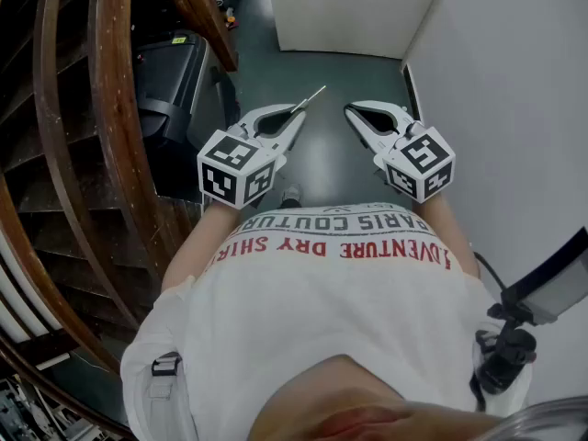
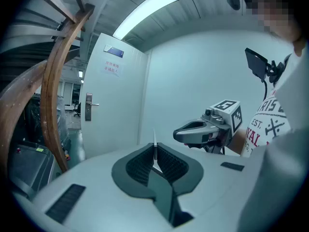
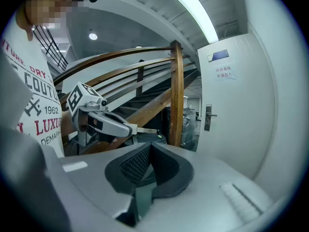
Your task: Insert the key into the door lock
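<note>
The key (image 1: 313,95) is clamped by the left gripper (image 1: 296,118), projecting ahead of its jaws, while the right gripper (image 1: 353,111) beside it is closed on nothing.

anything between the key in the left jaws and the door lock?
Nothing. In the left gripper view the stretch from the key to the door lock is bare. The head view shows only floor ahead.

The left gripper (image 1: 296,118) fingers (image 2: 140,166) pinch the key (image 1: 313,96) — right gripper (image 1: 353,112) fingers (image 3: 131,166) shut, both angled slightly down.
</note>
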The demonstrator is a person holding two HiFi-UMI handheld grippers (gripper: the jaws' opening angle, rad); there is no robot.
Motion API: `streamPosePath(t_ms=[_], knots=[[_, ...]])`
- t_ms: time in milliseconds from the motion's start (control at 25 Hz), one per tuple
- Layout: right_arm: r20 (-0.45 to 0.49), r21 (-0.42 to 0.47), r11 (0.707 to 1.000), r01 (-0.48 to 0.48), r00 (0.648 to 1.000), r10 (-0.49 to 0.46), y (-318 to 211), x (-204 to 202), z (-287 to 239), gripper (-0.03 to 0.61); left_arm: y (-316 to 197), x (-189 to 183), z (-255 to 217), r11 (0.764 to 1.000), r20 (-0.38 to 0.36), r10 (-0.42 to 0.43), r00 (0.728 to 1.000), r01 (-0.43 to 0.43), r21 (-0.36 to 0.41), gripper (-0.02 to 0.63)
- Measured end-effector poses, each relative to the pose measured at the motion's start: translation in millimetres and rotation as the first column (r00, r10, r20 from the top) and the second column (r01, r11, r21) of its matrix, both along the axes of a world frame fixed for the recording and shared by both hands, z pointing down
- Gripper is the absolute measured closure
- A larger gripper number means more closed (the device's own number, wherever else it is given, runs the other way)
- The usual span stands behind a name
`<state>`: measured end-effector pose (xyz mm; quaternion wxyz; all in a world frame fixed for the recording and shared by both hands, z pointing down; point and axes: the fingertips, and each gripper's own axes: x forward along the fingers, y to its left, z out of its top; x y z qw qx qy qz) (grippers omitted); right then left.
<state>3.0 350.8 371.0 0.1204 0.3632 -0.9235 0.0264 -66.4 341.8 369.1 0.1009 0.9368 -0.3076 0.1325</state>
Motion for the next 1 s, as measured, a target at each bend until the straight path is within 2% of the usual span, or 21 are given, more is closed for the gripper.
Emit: streamPosePath(t_ms=[760,1000], knots=[[0.017,-0.007,1.0,0.018,1.0,-0.018,5.4,19.0,-1.4,0.575,4.0,28.7,-4.6,1.0,0.007,0.017,1.0,-0.017,-0.006,0.592],[0.034,-0.001,1.0,-0.014,0.999,0.014,-14.8,32.0,0.1,0.575,-12.8,32.2,0.4,1.0,0.008,0.015,1.0,-0.015,-0.014,0.592]])
